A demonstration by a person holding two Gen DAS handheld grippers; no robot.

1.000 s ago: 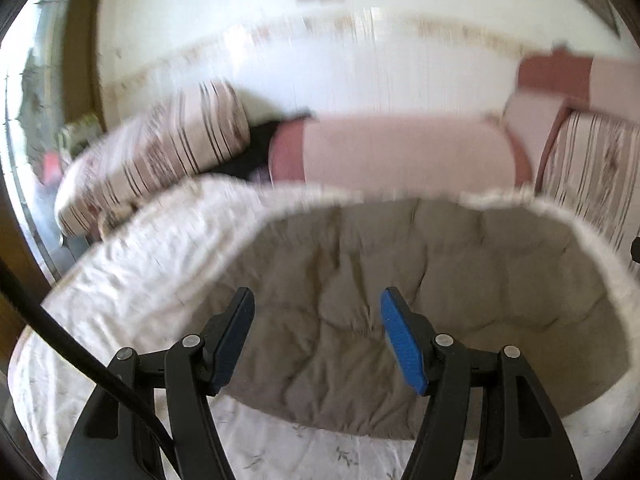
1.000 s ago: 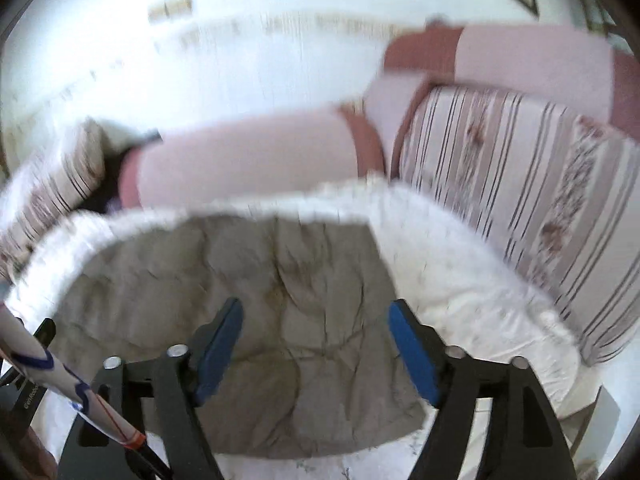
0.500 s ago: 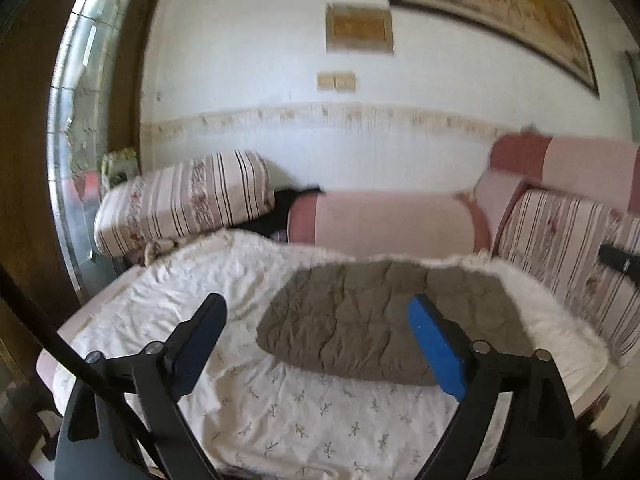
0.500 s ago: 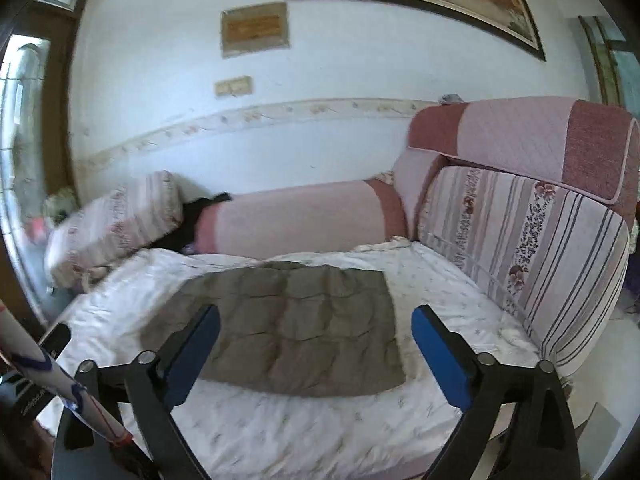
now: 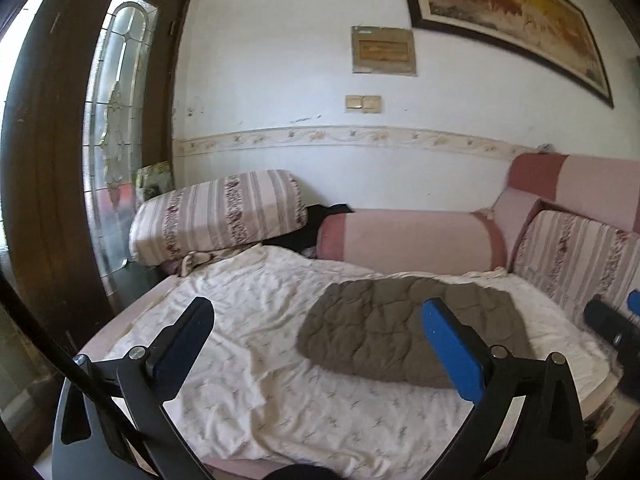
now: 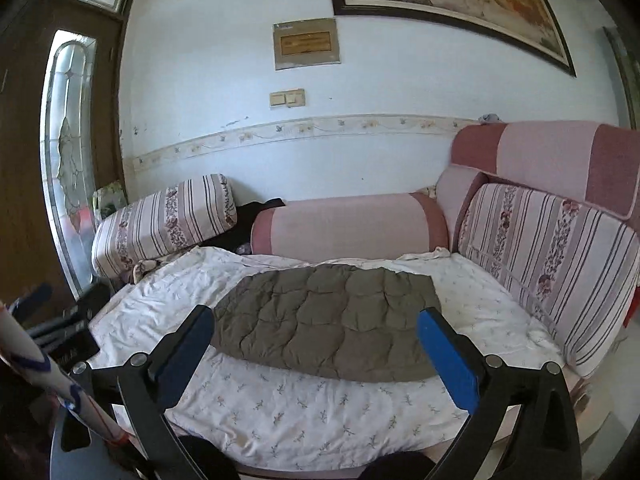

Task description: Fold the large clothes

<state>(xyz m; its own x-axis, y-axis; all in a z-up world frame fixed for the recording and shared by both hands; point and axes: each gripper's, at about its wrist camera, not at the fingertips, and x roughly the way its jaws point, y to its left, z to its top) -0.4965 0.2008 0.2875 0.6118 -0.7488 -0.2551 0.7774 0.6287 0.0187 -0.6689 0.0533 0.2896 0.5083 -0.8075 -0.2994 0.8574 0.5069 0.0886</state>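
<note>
White floral sheet [image 6: 320, 404] covers the sofa bed; quilted olive garment [image 6: 328, 320] lies flat, long axis 9–3. Right gripper [image 6: 316, 344] faces it at 12, nearer; left gripper [image 5: 316, 332] has it twd 1. Both jaws wide, empty.

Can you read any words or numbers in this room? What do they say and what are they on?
No words can be read for sure.
Plaque on the wall: it has lines of writing, too small and blurred to read.
Black device at the left edge: small pale lettering, too blurred to read.
Big painting: no words show.
Grey quilted garment and flowered sheet: no label shows.
</note>
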